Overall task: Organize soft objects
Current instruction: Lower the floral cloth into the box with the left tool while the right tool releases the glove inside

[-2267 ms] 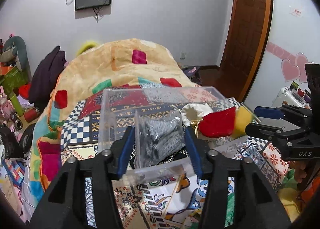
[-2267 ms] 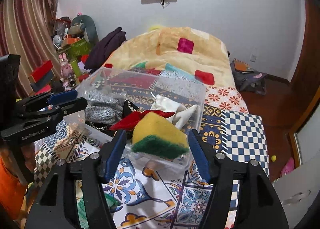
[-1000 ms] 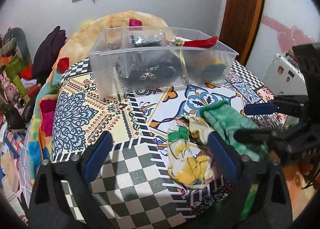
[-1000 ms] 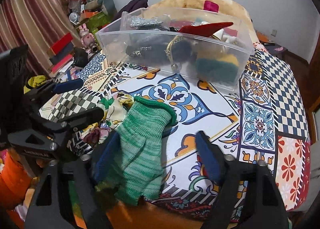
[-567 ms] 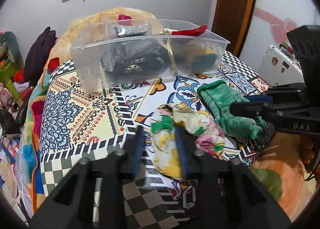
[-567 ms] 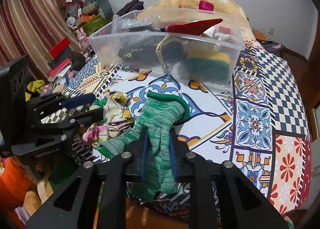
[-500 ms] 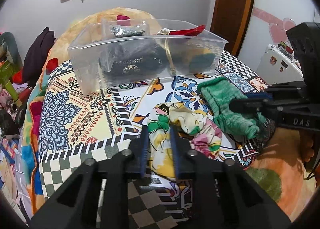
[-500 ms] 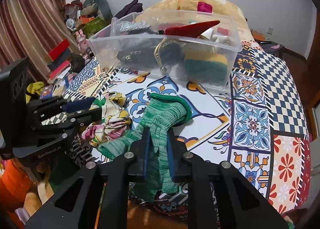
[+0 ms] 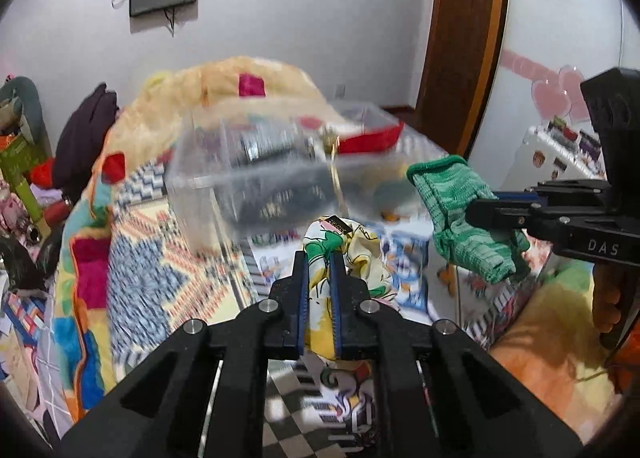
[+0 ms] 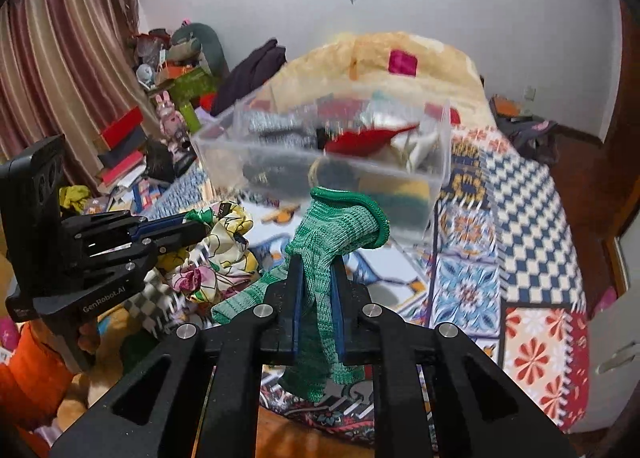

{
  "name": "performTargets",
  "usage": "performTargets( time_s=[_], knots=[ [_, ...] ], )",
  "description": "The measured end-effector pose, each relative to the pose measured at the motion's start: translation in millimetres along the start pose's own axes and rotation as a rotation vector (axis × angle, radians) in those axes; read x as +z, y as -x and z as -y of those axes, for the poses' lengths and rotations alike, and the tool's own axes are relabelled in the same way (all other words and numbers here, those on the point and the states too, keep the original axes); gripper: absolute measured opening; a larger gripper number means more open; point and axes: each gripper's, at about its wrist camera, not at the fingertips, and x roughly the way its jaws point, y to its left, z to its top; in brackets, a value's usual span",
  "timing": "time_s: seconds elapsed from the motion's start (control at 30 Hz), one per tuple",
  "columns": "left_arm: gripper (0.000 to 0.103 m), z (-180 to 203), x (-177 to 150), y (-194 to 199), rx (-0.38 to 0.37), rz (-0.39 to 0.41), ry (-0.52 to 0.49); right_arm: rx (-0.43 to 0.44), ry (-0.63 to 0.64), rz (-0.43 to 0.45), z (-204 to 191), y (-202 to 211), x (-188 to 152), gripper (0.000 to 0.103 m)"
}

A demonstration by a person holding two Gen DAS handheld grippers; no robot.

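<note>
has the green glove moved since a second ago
Yes. The green glove lay flat on the bedspread; now it hangs lifted in the right gripper, cuff up against the clear bin.

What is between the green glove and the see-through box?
Only bare patterned bedspread, seen from the right wrist; the green glove hangs before the see-through box.

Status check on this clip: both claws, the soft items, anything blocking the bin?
Left claw shut on floral cloth. Right claw shut on green glove. Both lifted off the bedspread. Clear bin ahead, path open.
</note>
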Motion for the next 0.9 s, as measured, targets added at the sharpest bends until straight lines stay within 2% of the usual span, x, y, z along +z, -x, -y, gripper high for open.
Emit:
performTargets(
  time_s=[0.2,0.5,0.7,0.9],
  knots=[
    [0.009,-9.1,30.9,18.6,0.007,0.099,0.018,-0.013,0.034,0.093,-7.3,16.1,27.0,0.011],
    [0.009,-24.8,76.2,22.9,0.040,0.199,0.053,-0.022,0.051,0.208,-10.4,18.3,65.0,0.011],
    [0.009,-41.7,93.8,3.9,0.045,0.195,0.094,-0.037,0.032,0.232,-7.2,1.9,84.4,0.011],
    [0.009,-50.8,98.8,-25.4,0.066,0.152,0.117,-0.038,0.009,0.200,-0.5,-24.8,95.2,0.011]
  ],
)
